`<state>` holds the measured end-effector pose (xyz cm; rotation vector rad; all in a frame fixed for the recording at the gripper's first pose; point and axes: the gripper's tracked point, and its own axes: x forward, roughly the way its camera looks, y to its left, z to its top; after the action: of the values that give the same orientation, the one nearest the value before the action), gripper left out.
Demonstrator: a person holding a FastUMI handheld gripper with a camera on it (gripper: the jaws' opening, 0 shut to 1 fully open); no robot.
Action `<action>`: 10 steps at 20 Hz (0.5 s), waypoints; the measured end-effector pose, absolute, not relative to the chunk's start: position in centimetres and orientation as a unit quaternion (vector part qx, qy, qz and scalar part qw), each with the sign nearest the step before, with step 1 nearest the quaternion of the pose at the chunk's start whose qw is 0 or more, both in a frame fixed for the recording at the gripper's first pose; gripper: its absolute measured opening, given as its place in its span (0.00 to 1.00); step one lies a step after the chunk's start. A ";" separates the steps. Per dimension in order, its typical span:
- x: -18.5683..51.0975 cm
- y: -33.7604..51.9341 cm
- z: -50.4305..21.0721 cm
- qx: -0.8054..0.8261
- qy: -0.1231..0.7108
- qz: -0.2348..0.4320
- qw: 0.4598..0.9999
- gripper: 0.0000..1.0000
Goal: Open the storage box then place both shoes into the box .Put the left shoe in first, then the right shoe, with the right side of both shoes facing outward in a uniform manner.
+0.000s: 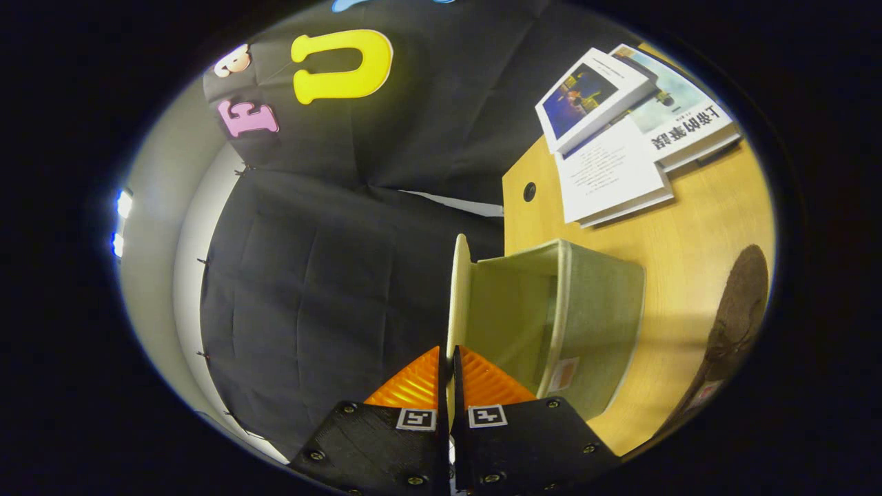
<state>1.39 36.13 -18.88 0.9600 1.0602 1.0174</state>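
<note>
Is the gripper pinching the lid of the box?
Touching. In the gripper view the fingers of the gripper are closed on the thin edge of the lid of the storage box.

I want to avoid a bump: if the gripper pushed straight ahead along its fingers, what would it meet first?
The gripper is shut on the storage box's pale lid, which runs on ahead between its fingers. Past the lid's end, probably the booth's black cloth wall; depth is unclear.

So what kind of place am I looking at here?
Likely a staged recording booth, not a home: black cloth wall, a wooden desk with stacked books, and the gripper shut on the storage box's lid.
</note>
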 end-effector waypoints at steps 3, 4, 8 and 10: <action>1.8 38.6 -17.1 0.408 0.463 0.454 0.643 0.03; 1.9 39.6 -16.3 0.407 0.461 0.459 0.641 0.03; 1.8 44.6 -13.7 0.379 0.459 0.485 0.641 0.03; 1.4 47.7 -12.8 0.359 0.461 0.499 0.640 0.05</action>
<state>1.45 47.68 -12.84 0.8192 1.0525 1.1374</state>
